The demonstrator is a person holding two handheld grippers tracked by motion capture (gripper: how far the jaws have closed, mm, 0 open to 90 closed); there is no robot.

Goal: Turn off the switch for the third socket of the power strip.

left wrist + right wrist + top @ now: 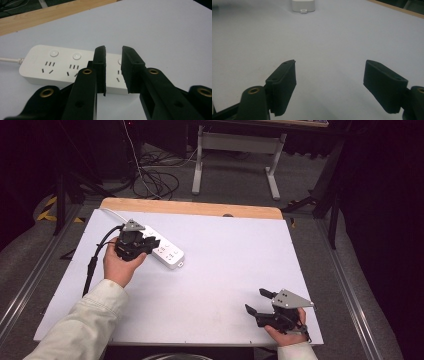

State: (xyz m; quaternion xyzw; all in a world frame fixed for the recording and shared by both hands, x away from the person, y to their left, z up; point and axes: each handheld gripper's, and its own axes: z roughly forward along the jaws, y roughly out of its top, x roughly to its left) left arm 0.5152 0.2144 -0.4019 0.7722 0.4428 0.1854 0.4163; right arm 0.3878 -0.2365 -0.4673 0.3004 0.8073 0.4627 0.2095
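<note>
White power strip point(62, 65), round buttons above sockets

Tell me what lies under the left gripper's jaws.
The white power strip on the white table. Two socket groups and buttons show; the left gripper covers part of the third.

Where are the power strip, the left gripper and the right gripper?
power strip point(40, 65), left gripper view, on its white top face by the sockets.
left gripper point(152, 243), high view, midway between its jaw tips, over the strip.
right gripper point(257, 302), high view, in the gap between its spread jaws.
</note>
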